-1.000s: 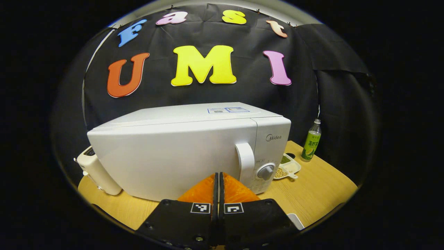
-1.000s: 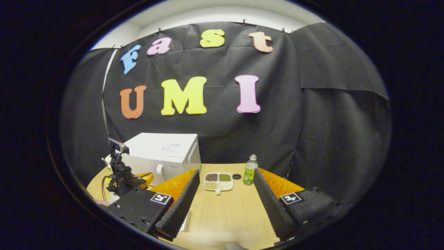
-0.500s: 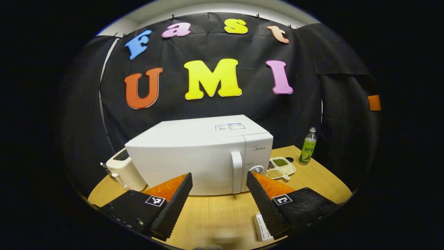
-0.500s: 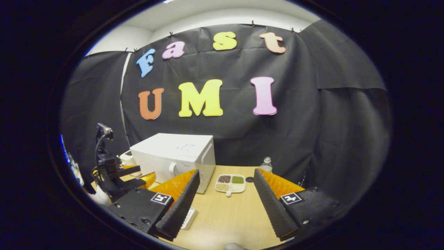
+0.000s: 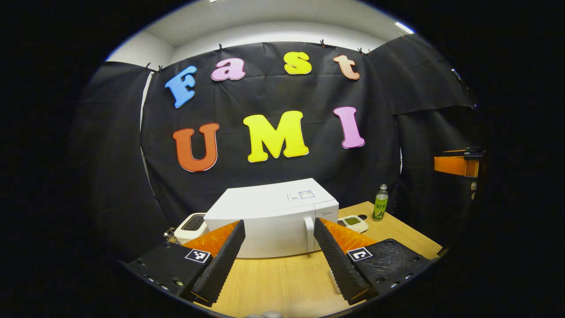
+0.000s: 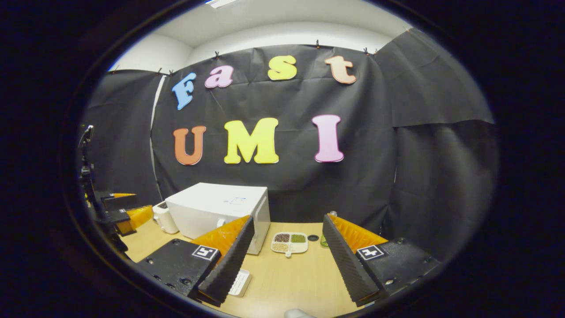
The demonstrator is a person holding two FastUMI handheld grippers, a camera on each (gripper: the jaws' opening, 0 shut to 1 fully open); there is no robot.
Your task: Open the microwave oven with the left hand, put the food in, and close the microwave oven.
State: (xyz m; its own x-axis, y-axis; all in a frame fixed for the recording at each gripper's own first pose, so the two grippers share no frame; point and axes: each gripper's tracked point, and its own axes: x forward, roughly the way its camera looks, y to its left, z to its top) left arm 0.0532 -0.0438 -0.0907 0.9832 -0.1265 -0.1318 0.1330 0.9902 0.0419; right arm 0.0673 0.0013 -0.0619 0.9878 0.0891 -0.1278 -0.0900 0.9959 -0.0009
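In the left gripper view, the left tool (image 5: pixel 279 247) was held with fingers spread wide and empty, well back from the closed microwave oven (image 5: pixel 271 216) on the tabletop (image 5: pixel 282 278). In the right gripper view, the right tool (image 6: pixel 287 247) was likewise spread and empty, and the divided food tray (image 6: pixel 290 243) was seen lying on the tabletop just right of the microwave oven.

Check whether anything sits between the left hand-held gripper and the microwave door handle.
Nothing visible does. In the left gripper view, the left hand-held gripper is open, and bare table runs from its fingers to the closed microwave and its handle. The toaster and food tray flank the microwave.
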